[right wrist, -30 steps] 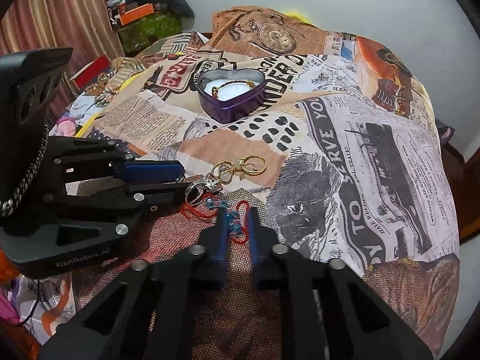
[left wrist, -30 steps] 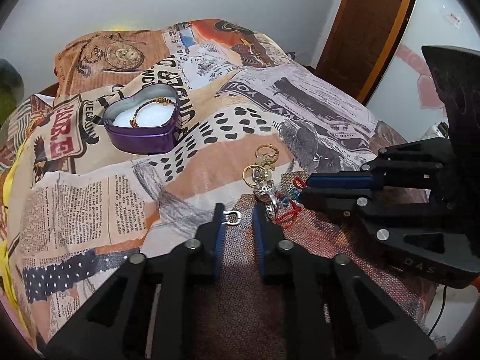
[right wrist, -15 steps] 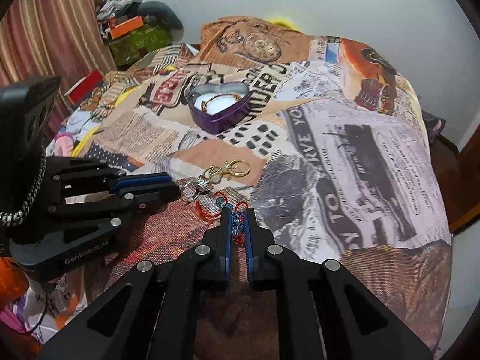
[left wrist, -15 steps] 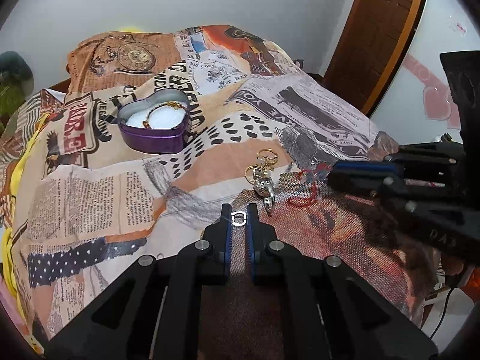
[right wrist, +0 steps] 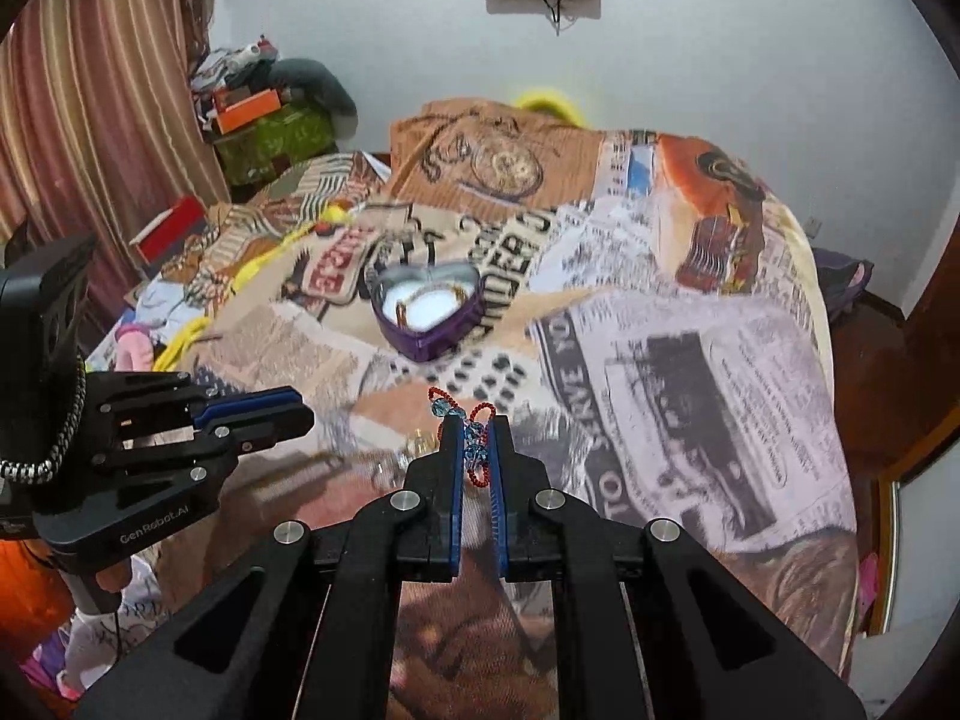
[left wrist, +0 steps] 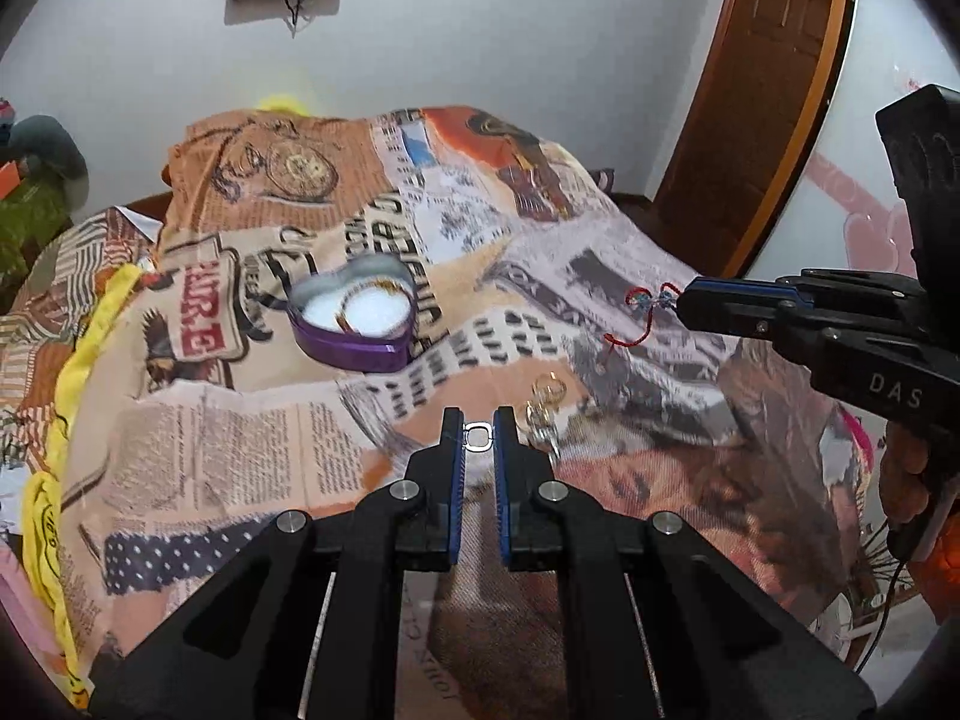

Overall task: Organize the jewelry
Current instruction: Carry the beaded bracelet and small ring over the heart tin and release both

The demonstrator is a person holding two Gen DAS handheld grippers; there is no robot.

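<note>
Left wrist: two claws, one heart tin (left wrist: 354, 324), one bracelet (left wrist: 645, 312).

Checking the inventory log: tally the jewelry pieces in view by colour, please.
Silver: 1, ring in the left tongs.
Red and blue: 1, beaded bracelet in the right tongs.
Gold: 2, bracelet in the heart tin, keyring cluster on the bedspread.
Total: 4
</note>
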